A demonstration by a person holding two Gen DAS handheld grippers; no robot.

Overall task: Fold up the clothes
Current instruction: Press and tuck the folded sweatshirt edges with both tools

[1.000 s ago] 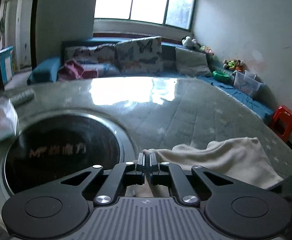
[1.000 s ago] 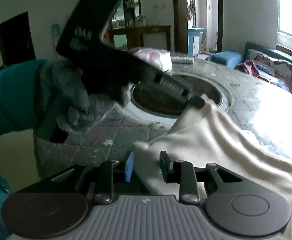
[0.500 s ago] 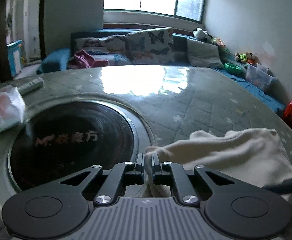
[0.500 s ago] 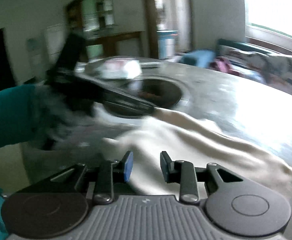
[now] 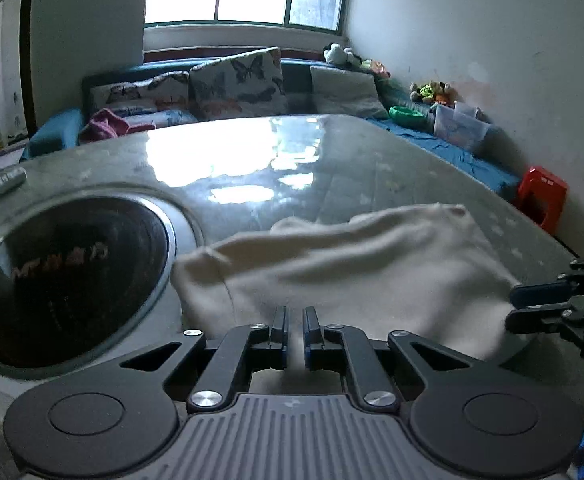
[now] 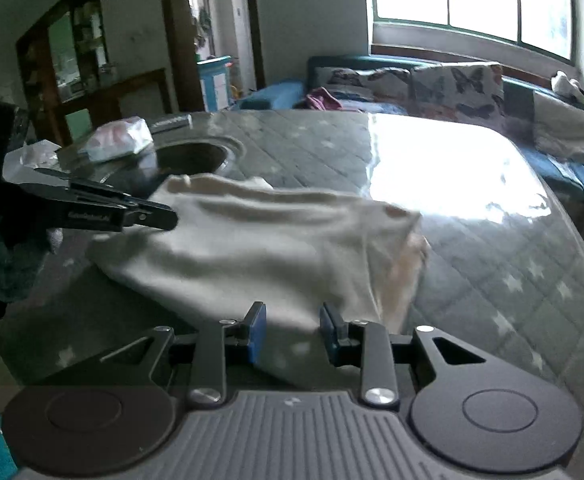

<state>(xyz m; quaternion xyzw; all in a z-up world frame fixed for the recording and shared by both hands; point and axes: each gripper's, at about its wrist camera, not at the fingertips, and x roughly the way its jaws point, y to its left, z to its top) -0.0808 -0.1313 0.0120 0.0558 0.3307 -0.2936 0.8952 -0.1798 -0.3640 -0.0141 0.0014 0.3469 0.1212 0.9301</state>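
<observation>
While the cream garment (image 5: 344, 264) is spread on the table (image 5: 276, 160) ahead of both fingertips, the left gripper (image 5: 295, 330) is parted narrowly and the right gripper (image 6: 292, 334) widely; cloth lies between each pair, ungripped.

One cream-white garment (image 5: 344, 268), of soft knit-like fabric, lies on the quilted grey-green table cover (image 5: 332, 184). It is spread loosely rather than flat, with long shallow wrinkles running across its width. Its left end lies just beside the rim of the round dark inset (image 5: 64, 280) in the table; whether it overlaps the rim cannot be told. In the right wrist view the garment (image 6: 260, 240) shows a doubled-over, bunched right end that rises slightly off the cover, with a faint pinkish tint at that fold. Near edge sags toward the table's edge. The fabric appears motion-blurred in both views.
</observation>
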